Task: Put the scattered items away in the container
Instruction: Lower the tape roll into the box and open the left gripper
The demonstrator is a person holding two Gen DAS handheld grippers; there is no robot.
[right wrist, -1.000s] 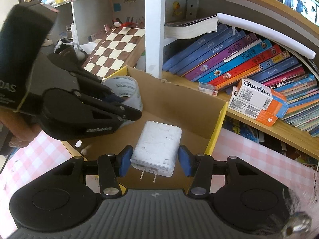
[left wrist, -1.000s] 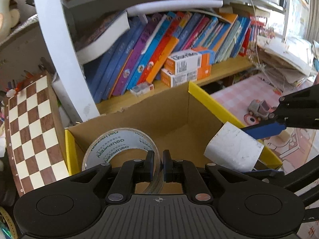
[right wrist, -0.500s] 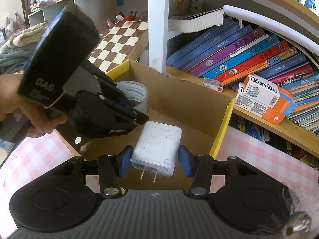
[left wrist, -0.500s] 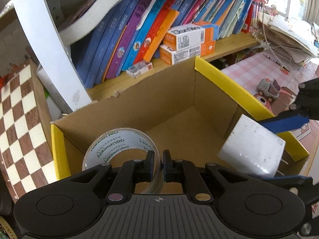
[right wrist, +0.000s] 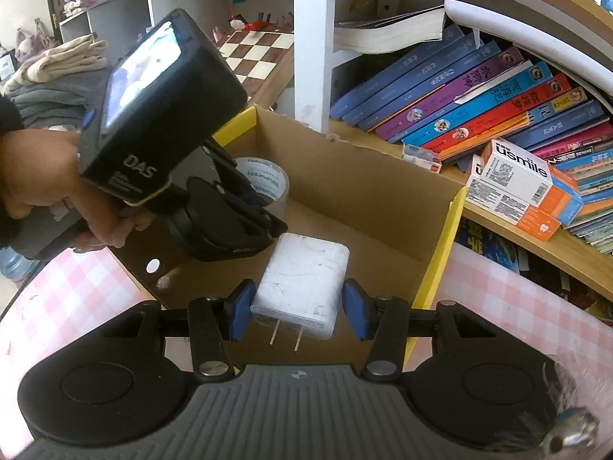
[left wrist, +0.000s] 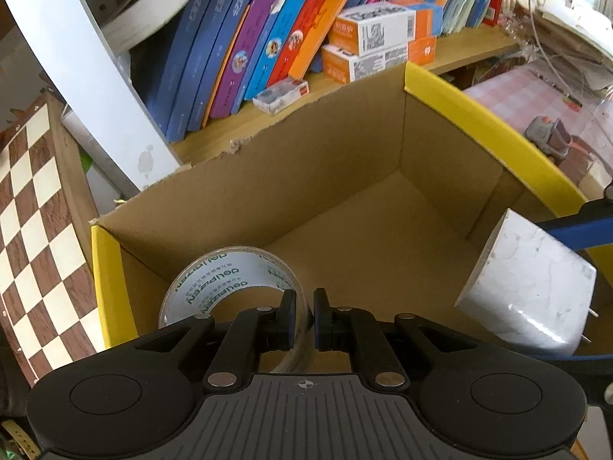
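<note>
Left wrist | claw (left wrist: 304,320) pinching tape roll (left wrist: 230,283) | over box (left wrist: 479,122)

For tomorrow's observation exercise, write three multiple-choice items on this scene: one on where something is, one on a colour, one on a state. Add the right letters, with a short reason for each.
1. Where is the tape roll?
A. On the bookshelf
B. Held over the near left corner of the cardboard box
C. On the chessboard

2. What colour is the box's rim edging?
A. Yellow
B. Green
C. Red

3. What state is the right gripper in?
A. Shut on nothing
B. Wide open, far from everything
C. Its pads around the white charger

Answers:
1 B: the left gripper pinches the roll's wall just inside the box's left wall.
2 A: yellow strips run along the box's side walls in both views.
3 C: the blue pads flank the charger, prongs pointing back at the camera, above the box opening.
</note>
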